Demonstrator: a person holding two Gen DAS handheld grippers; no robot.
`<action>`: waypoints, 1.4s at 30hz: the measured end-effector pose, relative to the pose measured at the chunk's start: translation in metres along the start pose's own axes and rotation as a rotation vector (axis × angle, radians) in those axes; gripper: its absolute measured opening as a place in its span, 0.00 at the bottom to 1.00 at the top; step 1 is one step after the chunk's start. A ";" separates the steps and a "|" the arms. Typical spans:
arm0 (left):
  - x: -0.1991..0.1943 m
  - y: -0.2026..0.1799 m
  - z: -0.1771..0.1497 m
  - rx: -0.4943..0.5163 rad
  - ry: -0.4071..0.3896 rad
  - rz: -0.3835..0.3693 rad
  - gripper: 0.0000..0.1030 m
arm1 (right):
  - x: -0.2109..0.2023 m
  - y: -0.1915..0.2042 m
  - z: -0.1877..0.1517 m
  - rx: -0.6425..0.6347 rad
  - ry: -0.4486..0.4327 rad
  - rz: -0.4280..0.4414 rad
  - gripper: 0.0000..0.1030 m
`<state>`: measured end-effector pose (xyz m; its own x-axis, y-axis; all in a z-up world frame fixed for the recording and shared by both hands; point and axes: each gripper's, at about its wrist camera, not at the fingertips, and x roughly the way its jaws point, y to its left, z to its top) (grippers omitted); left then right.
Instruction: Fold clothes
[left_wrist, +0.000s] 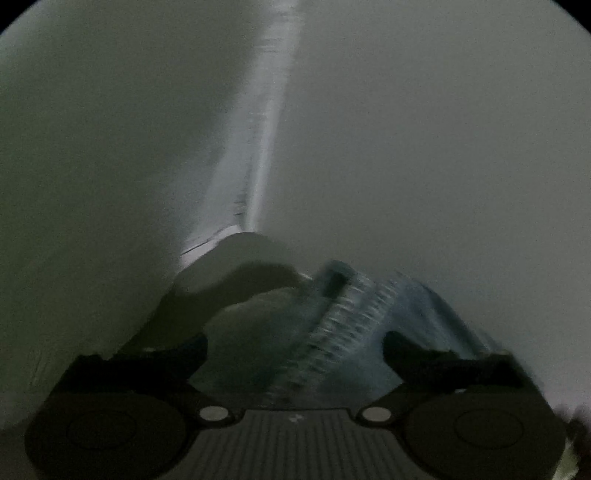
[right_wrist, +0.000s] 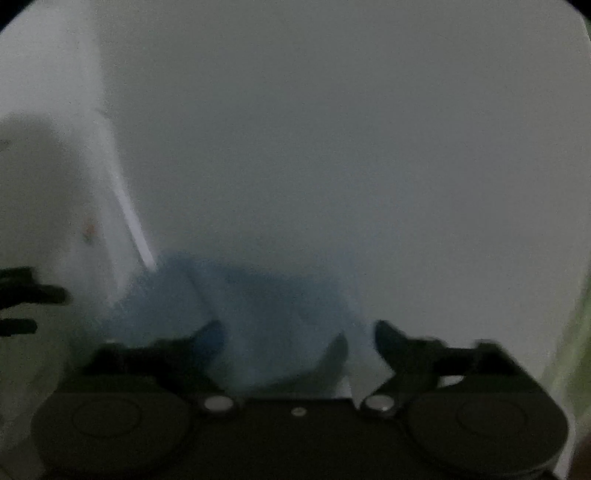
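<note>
Both views are dim and blurred by motion. In the left wrist view a blue garment (left_wrist: 354, 317) with a pale ribbed band lies bunched between the fingers of my left gripper (left_wrist: 295, 345); the fingertips (left_wrist: 192, 347) stand wide apart, and I cannot see them pinch the cloth. In the right wrist view a blurred blue garment (right_wrist: 258, 306) fills the gap of my right gripper (right_wrist: 295, 338), whose fingertips (right_wrist: 388, 336) are also spread apart. Whether either holds the cloth is unclear.
Pale walls meet in a bright vertical corner strip (left_wrist: 258, 140) ahead of the left gripper. In the right wrist view a white panel edge (right_wrist: 122, 192) runs down the left side, and dark bars (right_wrist: 26, 295) show at the far left edge.
</note>
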<state>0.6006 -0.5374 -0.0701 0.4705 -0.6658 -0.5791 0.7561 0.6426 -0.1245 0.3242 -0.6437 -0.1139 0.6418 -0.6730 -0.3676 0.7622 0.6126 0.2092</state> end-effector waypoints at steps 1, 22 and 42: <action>0.008 -0.013 -0.007 0.054 -0.003 0.009 1.00 | 0.000 0.007 0.001 -0.051 -0.065 0.022 0.90; -0.230 0.031 -0.090 -0.072 -0.234 0.226 1.00 | -0.074 0.041 0.022 -0.144 0.087 0.339 1.00; -0.619 -0.015 -0.312 -0.330 -0.375 0.587 1.00 | -0.421 0.119 -0.044 -0.266 0.064 0.846 1.00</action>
<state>0.1561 -0.0167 0.0383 0.9198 -0.2274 -0.3197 0.1879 0.9707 -0.1497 0.1415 -0.2690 0.0253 0.9691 0.0686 -0.2370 -0.0155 0.9755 0.2193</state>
